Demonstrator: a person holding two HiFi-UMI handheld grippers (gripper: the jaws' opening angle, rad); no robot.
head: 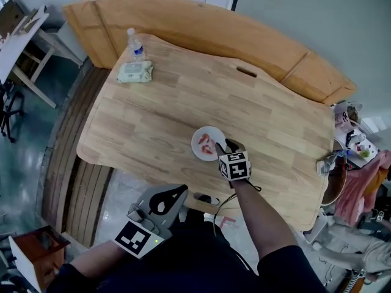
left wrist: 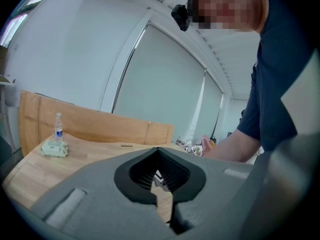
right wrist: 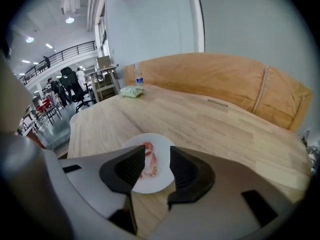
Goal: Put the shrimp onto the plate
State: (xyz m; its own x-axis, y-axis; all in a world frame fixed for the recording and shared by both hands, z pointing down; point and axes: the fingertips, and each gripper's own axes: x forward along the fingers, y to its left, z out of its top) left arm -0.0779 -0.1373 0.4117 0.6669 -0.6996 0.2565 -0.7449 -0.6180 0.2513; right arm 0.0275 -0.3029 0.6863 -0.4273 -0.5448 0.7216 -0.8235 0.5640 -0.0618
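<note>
While our right gripper [right wrist: 157, 154] holds its jaws wide apart and empty, the shrimp [right wrist: 149, 165] lies on the plate [right wrist: 145, 186] just beyond their tips. On our left gripper [left wrist: 159, 156] the jaws meet, gripping nothing.

Bright, even daylight — soft shadows, fisheye edges

The left claw [head: 182, 191] and the right claw [head: 227, 145] are each built as a grey moulded shell, with two black ribbed pads [right wrist: 186, 170] lining the inner faces. The left marker cube [head: 135, 238] and the right marker cube [head: 235, 165] have white faces printed with black square patterns, and a thin black cable [head: 221, 209] runs beside the right forearm. The person wears a dark navy top with short sleeves [left wrist: 280, 84].
</note>
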